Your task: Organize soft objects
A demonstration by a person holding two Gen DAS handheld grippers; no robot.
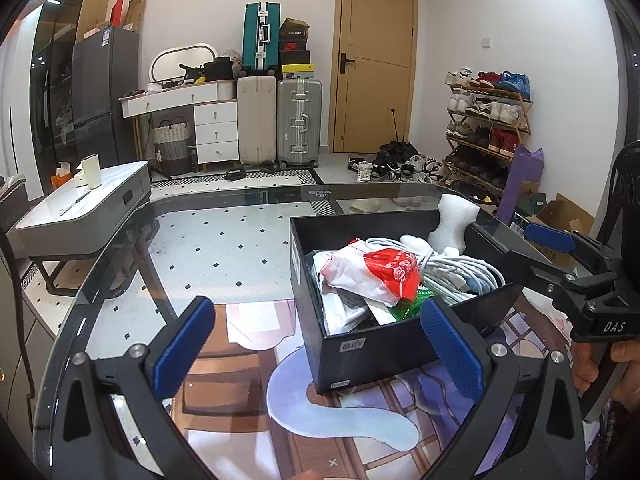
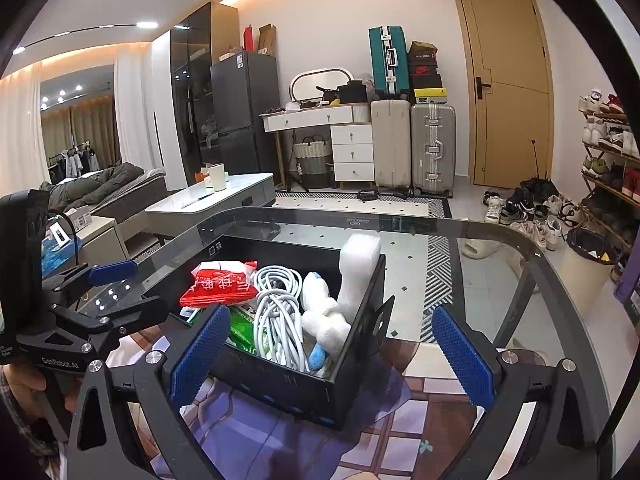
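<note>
Both claws gape empty, left claw [image 1: 316, 344] and right claw [image 2: 332, 344], flanking the black box [image 2: 280, 390] on the bench [image 2: 500, 264]. Inside, toward two o'clock, the plush toy [image 2: 326, 322] looks light and squashy; pinch its body.

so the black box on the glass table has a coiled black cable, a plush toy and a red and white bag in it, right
Not quite: the coiled cable in the black box is white, as the right wrist view shows. The plush toy and red and white bag are there.
</note>
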